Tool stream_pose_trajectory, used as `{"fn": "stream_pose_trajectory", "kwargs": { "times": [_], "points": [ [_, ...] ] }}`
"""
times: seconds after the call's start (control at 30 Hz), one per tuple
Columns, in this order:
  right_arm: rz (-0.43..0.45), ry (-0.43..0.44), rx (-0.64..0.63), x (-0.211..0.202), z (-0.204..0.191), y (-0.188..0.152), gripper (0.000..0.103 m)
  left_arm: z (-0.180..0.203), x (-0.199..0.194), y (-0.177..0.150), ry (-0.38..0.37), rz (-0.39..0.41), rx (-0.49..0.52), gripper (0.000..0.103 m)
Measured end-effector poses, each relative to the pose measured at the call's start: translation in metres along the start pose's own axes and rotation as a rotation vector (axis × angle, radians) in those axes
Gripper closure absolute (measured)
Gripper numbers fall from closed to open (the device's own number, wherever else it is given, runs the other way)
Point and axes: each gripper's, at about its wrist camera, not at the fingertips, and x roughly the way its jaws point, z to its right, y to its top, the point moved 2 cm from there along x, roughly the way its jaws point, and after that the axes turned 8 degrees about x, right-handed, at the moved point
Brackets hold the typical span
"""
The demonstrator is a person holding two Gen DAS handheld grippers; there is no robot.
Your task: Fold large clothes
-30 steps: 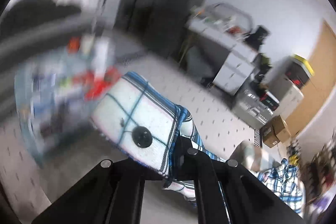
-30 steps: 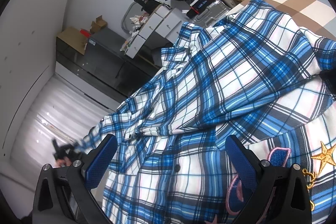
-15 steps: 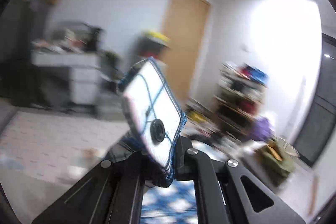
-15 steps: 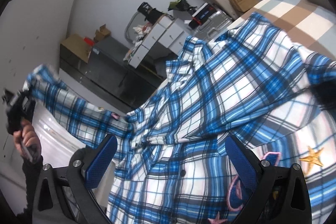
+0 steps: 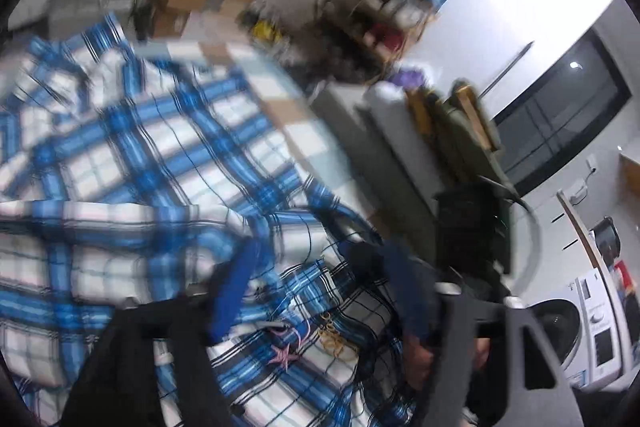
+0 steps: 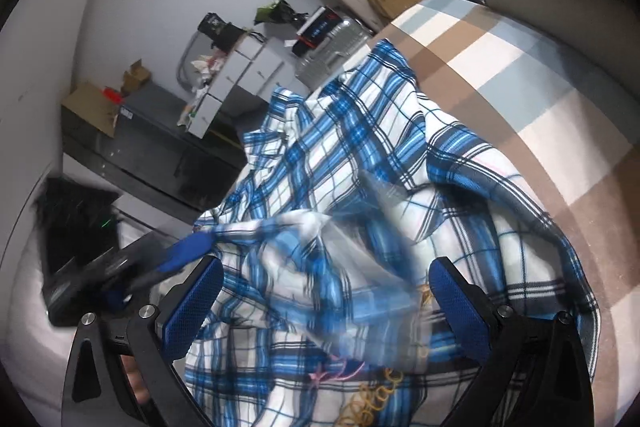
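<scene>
My left claw (image 5: pixel 320 291) has just swung the sleeve across onto the body of the plaid shirt (image 6: pixel 360 187) and its jaws are opening, nothing pinched between them now. That sleeve fold looks done, in my judgement. My right claw (image 6: pixel 326 301) hangs wide over the shirt's near part, holding nothing. The shirt lies rumpled on a bed (image 6: pixel 540 99) with a checked cover; drawers (image 6: pixel 244 75), boxes and a cluttered shelf (image 5: pixel 384 11) stand beyond.

Soft matt plaid cloth shirt (image 6: pixel 352 163); checked fabric bedcover (image 6: pixel 540 99).
</scene>
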Motion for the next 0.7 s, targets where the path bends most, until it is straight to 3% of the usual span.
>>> {"fn": "stream_pose_trajectory", "kwargs": {
  "times": [0.1,0.2,0.23,0.33,0.47,0.57,0.6,0.63,0.7],
  "points": [
    [-0.056,-0.051,-0.081,0.016,-0.017,0.007,0.000,-0.025,-0.048,-0.011,0.092,0.109,-0.036,0.020],
    [-0.090,-0.128,-0.187,0.035,-0.033,0.016,0.000,-0.053,-0.083,-0.039,0.226,0.187,-0.116,0.020],
    [-0.092,-0.200,-0.240,0.043,-0.038,0.020,0.000,-0.068,-0.099,-0.053,0.265,0.226,-0.156,0.020],
    [-0.157,-0.392,-0.401,0.072,-0.046,0.021,0.000,-0.088,-0.109,-0.075,0.333,0.292,-0.249,0.020],
    [-0.216,-0.475,-0.518,0.090,-0.041,0.014,0.002,-0.104,-0.096,-0.096,0.361,0.331,-0.266,0.020],
    [-0.201,-0.430,-0.551,0.083,-0.051,0.008,0.043,-0.110,-0.092,-0.102,0.379,0.366,-0.245,0.020],
    [-0.206,-0.409,-0.559,0.081,-0.055,0.006,0.073,-0.110,-0.095,-0.102,0.378,0.373,-0.241,0.020],
    [-0.204,-0.409,-0.569,0.079,-0.059,0.004,0.093,-0.113,-0.088,-0.103,0.357,0.375,-0.239,0.020],
    [-0.165,-0.392,-0.606,0.074,-0.075,0.004,0.095,-0.113,-0.097,-0.107,0.317,0.380,-0.241,0.020]
  ]
}}
